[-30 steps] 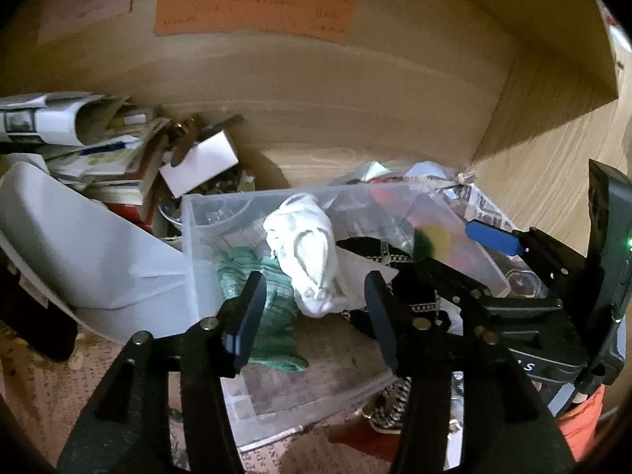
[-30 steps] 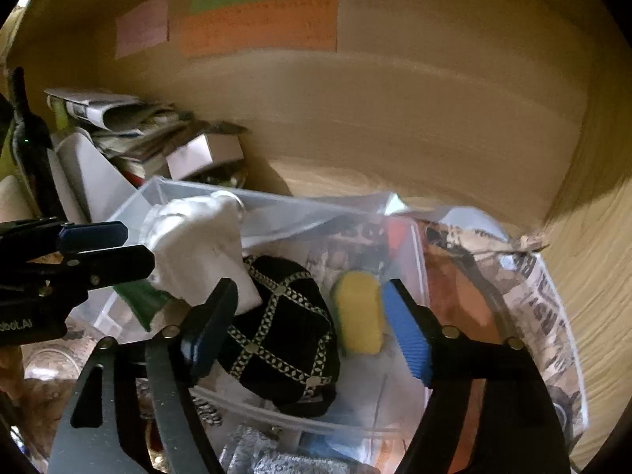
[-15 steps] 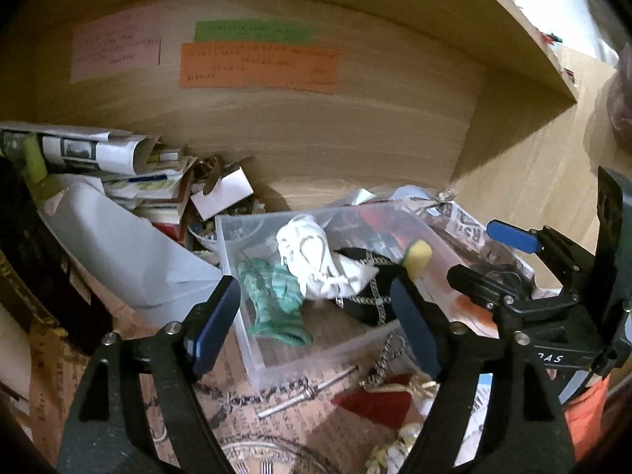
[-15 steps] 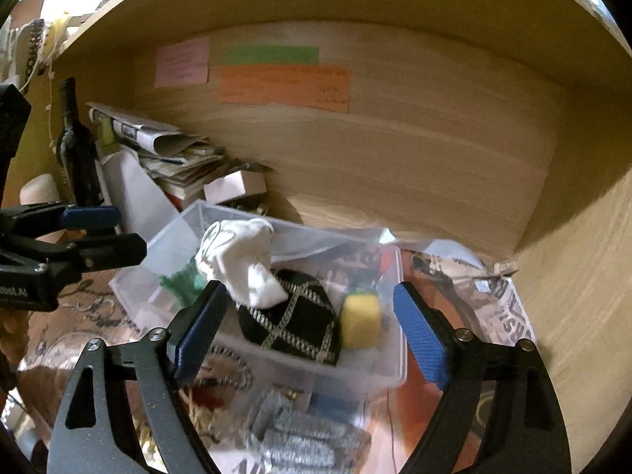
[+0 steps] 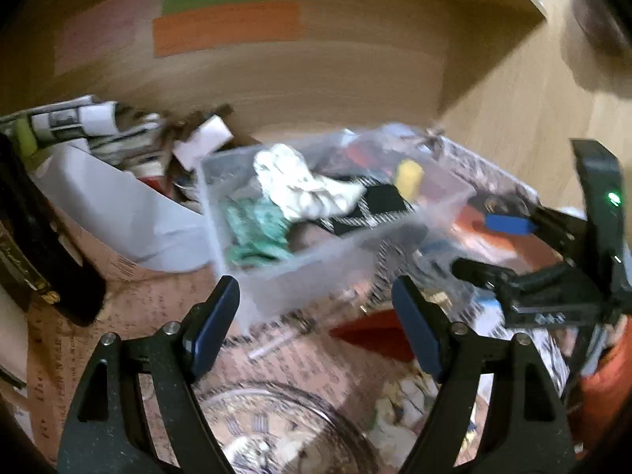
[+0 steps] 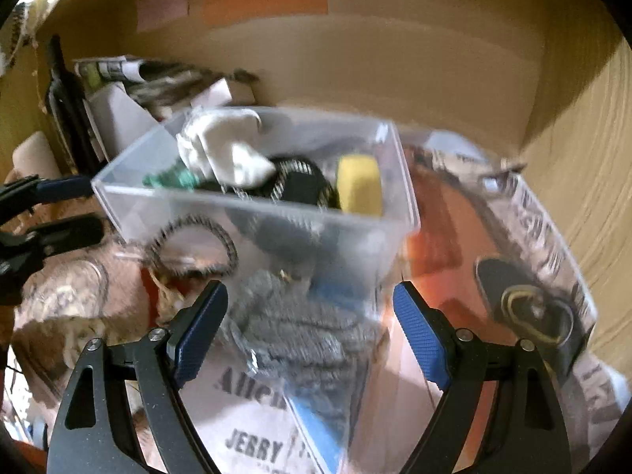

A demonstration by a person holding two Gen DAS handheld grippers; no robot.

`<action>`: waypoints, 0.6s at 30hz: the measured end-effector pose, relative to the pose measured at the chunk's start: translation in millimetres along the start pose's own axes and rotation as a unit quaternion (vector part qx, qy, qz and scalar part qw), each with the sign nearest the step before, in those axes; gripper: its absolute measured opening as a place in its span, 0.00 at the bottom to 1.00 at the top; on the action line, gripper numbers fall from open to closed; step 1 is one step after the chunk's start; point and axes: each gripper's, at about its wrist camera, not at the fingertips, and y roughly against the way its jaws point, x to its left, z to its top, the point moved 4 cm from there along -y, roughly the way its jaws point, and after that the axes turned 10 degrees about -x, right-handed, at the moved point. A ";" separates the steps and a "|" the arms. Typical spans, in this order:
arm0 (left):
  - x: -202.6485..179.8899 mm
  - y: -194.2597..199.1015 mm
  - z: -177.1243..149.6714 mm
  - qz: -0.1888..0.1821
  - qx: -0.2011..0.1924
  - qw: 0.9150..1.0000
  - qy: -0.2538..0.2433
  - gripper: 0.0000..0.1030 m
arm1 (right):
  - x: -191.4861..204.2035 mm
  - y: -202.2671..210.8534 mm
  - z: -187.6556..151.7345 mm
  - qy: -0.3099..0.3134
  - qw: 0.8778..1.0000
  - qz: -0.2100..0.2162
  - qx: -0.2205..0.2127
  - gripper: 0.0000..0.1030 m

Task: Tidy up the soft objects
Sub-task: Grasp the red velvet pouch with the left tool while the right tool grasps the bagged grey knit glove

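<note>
A clear plastic bin (image 5: pixel 316 272) (image 6: pixel 252 217) stands on the newspaper-covered shelf. In it lie a white cloth (image 5: pixel 304 189) (image 6: pixel 225 150), a green cloth (image 5: pixel 256 229) (image 6: pixel 173 177), a black pouch with a chain pattern (image 5: pixel 379 201) (image 6: pixel 304 189) and a yellow sponge (image 5: pixel 409 173) (image 6: pixel 359 185). My left gripper (image 5: pixel 316 328) is open and empty, in front of the bin. My right gripper (image 6: pixel 310 339) is open and empty, above a grey knitted cloth (image 6: pixel 300 328). Each gripper shows at the edge of the other's view, the right gripper (image 5: pixel 493 245) and the left gripper (image 6: pixel 67 209).
Stacked newspapers and a white sheet (image 5: pixel 118 197) lie left of the bin, beside a dark bottle (image 6: pixel 63 98). A braided ring (image 6: pixel 189 245) and a glass dish (image 5: pixel 276 426) lie in front. The wooden back wall carries coloured notes (image 5: pixel 225 27). A bag with a dark object (image 6: pixel 525 304) lies right.
Both grippers have drawn back from the bin and lowered; the bin now sits farther ahead. Both stay open and empty. The views are motion-blurred.
</note>
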 end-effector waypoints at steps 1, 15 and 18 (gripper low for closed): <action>-3.4 -0.6 -3.8 -0.004 0.005 1.000 -0.002 0.77 | -1.6 -1.8 -3.4 -0.005 1.000 0.002 0.007 0.82; -39.1 -31.9 -23.4 -0.063 0.061 0.996 0.003 0.77 | -8.7 -7.1 -27.8 -0.026 0.998 0.024 0.050 0.61; -43.6 -44.0 -27.0 -0.063 0.077 0.995 0.004 0.77 | -8.4 -3.8 -29.3 -0.025 0.999 0.021 0.042 0.54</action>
